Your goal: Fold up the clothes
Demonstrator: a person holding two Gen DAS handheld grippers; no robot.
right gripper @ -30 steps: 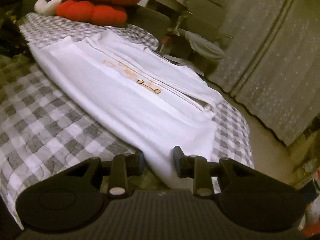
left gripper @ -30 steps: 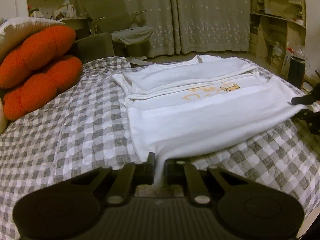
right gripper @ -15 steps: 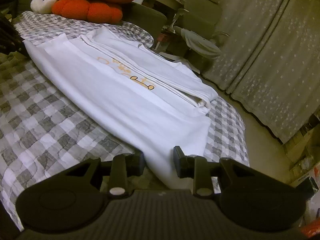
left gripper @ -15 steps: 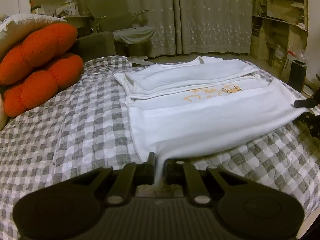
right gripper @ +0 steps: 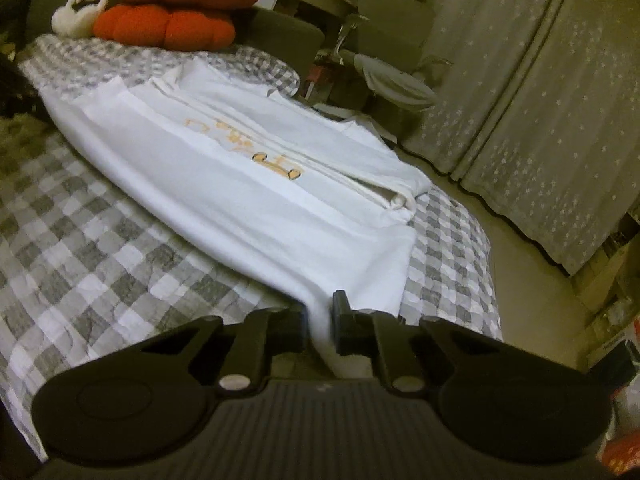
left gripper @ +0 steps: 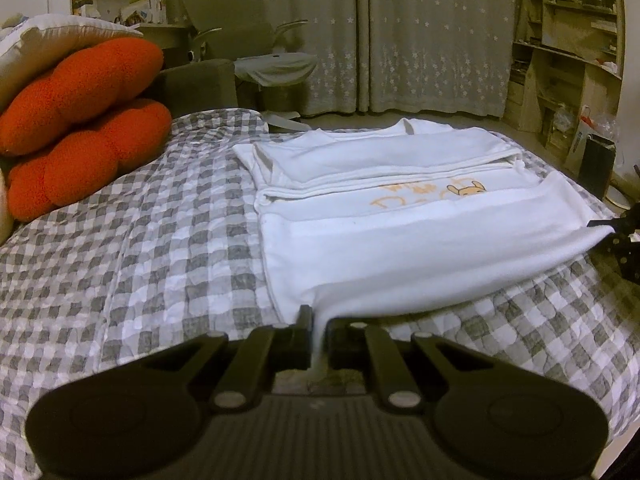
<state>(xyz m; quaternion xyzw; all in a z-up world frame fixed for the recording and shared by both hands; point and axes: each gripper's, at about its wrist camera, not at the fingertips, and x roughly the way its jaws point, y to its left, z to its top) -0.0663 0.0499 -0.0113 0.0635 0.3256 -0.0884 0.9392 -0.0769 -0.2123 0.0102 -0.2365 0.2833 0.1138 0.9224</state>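
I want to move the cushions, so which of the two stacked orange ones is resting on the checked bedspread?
The lower orange cushion rests on the checked bedspread; the upper orange cushion lies on top of it, under a pale pillow.

Both grippers are matte black: the left gripper (left gripper: 319, 332) and the right gripper (right gripper: 320, 322) each show a ribbed central body flanked by two rounded lobes. Angled linkage bars with pale round pivot pins lead to short, blocky fingers (right gripper: 341, 320).

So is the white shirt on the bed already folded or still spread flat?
Partly folded. The white shirt has its far side turned in over the orange print; its near edge is pinched by the left gripper and right gripper.
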